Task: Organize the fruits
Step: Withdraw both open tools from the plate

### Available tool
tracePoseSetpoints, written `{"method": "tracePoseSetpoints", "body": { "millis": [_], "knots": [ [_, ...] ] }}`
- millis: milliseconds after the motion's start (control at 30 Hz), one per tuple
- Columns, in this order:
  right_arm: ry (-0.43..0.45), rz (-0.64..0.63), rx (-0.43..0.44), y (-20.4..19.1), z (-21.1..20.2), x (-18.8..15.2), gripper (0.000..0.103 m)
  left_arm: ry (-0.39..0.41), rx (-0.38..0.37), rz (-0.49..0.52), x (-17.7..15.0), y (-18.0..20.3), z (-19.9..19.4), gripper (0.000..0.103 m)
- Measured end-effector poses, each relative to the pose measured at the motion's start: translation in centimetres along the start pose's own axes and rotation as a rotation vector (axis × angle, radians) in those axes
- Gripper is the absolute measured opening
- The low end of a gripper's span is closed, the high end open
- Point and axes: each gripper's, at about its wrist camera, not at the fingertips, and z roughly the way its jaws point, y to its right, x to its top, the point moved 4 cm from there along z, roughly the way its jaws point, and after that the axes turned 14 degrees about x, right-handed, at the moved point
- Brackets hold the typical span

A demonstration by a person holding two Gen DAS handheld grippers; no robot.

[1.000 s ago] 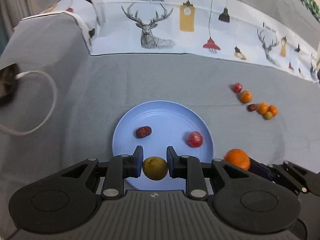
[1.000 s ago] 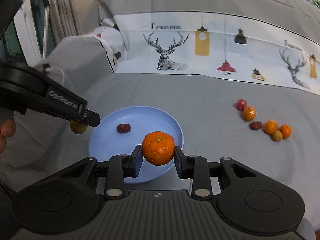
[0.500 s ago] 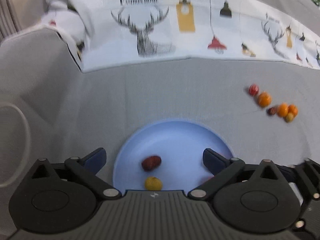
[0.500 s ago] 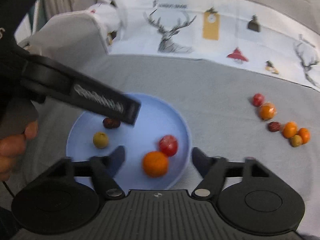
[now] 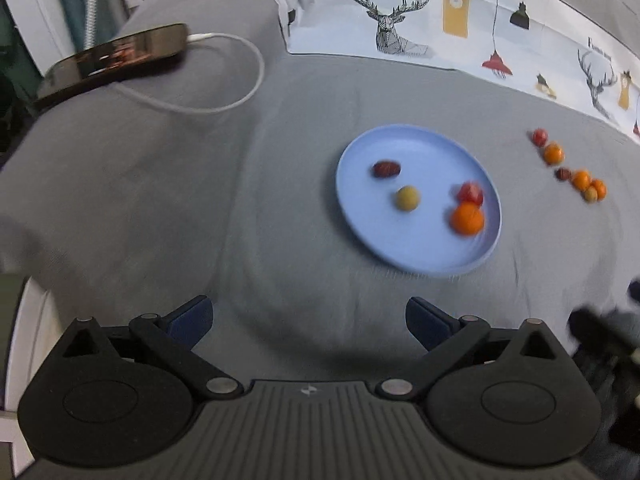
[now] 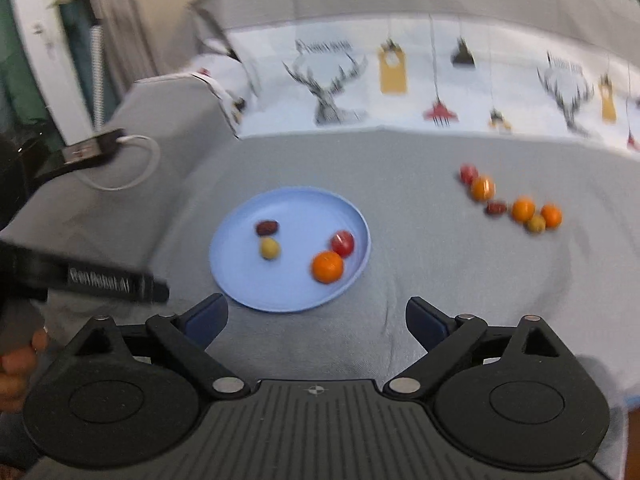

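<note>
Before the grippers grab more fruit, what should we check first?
1. Left gripper open and holding nothing: ok.
2. Right gripper open and holding nothing: ok.
3. Blue plate has room left: ok. It holds only an orange, a red fruit, a yellow-green fruit and a dark red date.
4. Loose fruits waiting on the grey cloth, right of the plate: ok, six show.
5. Easy to pick just one: not ok, they sit bunched close together.
6. Whether those bunched fruits touch: cannot tell, the picture is blurry.
</note>
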Motion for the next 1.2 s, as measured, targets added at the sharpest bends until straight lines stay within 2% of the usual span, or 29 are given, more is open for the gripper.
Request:
{"method": "tracePoseSetpoints", "body": {
  "millis": [233, 367, 633, 1200],
  "knots": [
    [0.095, -0.139, 0.002, -3.7, -4.5, -0.7, 0.098, 0.1, -0.043, -0.01, -2.4, -1.0, -4.7, 0.103],
    [0.139, -0.173, -0.008, -4.8, -6.7, -1.1, 0.099, 0.165, -0.059, -0.009, -3.3, -1.0, -7.2, 0.103],
    [0.2, -0.22, -0.009, -6.7, -9.4, -1.7, 0.099, 0.232, -0.068, -0.039, -4.9, -2.1, -10.3, 0.103],
    [0.218, -0.244, -0.004, -7.8, -10.7, -2.2, 0.1, 0.248, -0.069, -0.035, -5.3, -2.9, -10.9, 0.103]
  ]
}}
